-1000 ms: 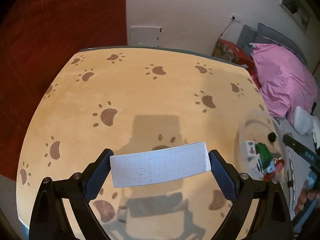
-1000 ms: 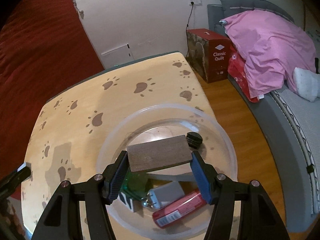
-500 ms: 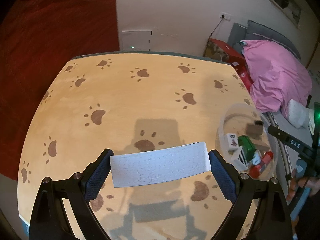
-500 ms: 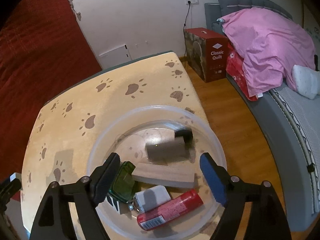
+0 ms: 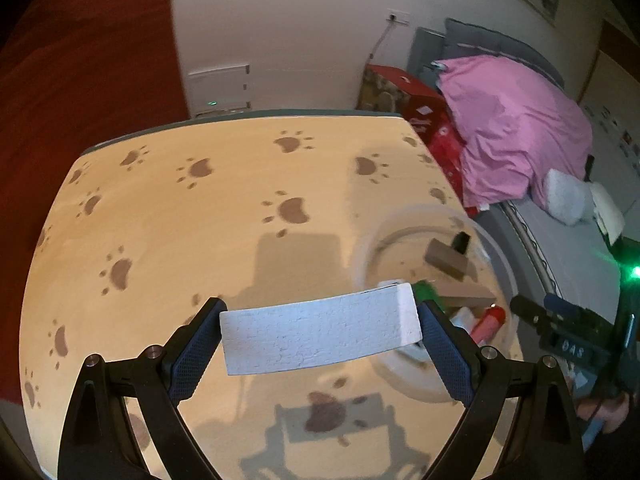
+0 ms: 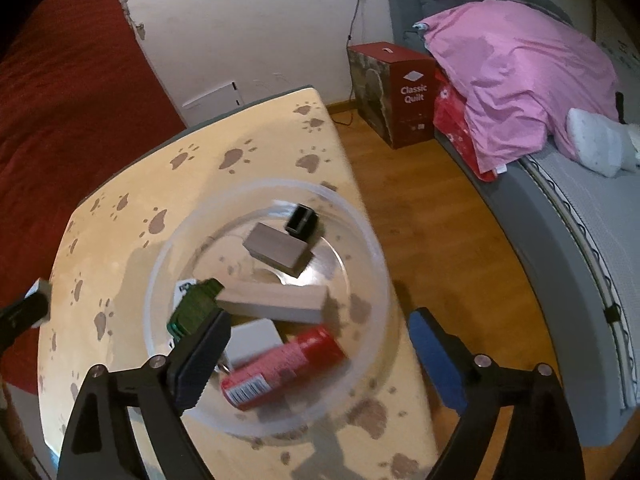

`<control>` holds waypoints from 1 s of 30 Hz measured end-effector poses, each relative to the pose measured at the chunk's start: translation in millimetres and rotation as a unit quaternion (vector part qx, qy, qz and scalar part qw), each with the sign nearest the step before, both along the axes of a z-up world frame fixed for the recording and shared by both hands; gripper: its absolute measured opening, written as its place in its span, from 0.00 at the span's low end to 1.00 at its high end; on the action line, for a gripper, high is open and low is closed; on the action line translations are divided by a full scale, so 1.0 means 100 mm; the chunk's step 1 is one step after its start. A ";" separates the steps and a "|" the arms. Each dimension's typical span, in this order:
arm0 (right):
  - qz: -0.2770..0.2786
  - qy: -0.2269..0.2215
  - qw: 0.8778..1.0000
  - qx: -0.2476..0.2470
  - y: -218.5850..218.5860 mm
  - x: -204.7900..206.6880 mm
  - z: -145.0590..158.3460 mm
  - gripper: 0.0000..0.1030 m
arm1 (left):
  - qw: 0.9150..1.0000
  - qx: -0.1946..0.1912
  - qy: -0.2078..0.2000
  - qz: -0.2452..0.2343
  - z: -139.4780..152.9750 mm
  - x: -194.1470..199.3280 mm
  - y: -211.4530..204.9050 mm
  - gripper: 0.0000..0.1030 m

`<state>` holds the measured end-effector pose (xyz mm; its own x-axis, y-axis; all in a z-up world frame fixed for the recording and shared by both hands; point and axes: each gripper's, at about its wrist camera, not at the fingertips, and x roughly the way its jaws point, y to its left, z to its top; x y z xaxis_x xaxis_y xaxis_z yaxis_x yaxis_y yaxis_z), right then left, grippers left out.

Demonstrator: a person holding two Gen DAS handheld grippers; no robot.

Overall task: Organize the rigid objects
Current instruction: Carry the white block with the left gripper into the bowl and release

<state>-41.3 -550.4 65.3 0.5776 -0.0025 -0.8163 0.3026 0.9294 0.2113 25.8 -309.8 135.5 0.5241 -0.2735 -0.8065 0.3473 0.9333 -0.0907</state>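
Two tools are working: the left tool [image 5: 320, 330] is gripping a white block [image 5: 320, 332] above the surface [image 5: 224, 216], just left of the clear bowl [image 6: 368, 236]; the right tool [image 6: 316, 356] is hanging released. Carry the block level over the rim before releasing.

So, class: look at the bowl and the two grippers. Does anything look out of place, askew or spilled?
Nothing is spilled or damaged. In the clear bowl the blocks, red can and green piece lie jumbled at odd angles. The white block is not in the bowl: the left gripper holds it. The right gripper is open, empty.
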 end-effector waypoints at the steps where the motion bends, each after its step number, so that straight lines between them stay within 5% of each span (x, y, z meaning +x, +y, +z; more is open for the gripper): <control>1: -0.003 0.000 1.000 0.000 -0.02 -0.02 0.00 0.95 | 1.000 0.001 0.001 -0.007 0.00 0.02 -0.08 0.92; 16: -0.014 -0.003 1.000 -0.003 -0.19 -0.23 0.02 0.96 | 0.998 0.002 -0.001 -0.060 -0.04 0.24 -0.88 0.92; 30: -0.015 -0.011 1.000 0.002 -0.28 -0.28 0.03 0.96 | 0.997 0.026 -0.022 -0.076 0.02 0.23 -1.18 0.92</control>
